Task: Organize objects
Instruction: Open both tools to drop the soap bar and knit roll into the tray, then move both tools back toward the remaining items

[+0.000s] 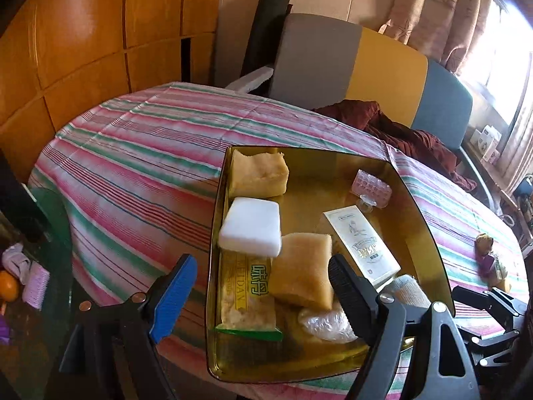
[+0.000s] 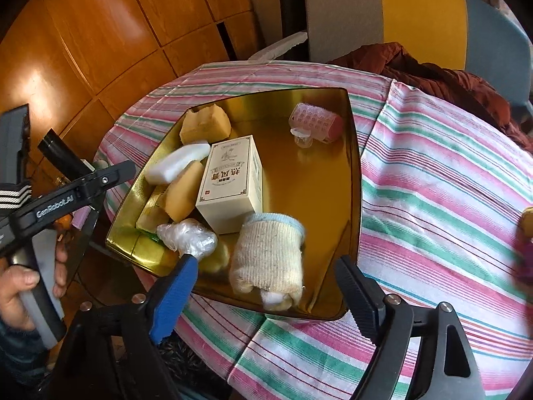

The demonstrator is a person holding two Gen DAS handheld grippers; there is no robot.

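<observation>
Two sponges (image 1: pixel 260 175) (yellow), one box (image 2: pixel 230 183)

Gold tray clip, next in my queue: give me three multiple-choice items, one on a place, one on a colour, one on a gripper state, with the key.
1. Where does the pink hair roller lie?
A. In the gold tray, near its far corner
B. On the striped cloth, outside the tray
C. On top of the white box

2. What colour is the foam block beside the tan sponges?
A. Blue
B. White
C. Red

3. How is the right gripper?
A. Shut on the rolled knit cloth
B. Shut on the white box
C. Open, holding nothing

Key: 1 A, the roller sits inside the tray's far corner. 2 B, the block is plain white. 3 C, its fingers are spread apart, with the rolled knit cloth seen beyond them, ungripped.
</observation>
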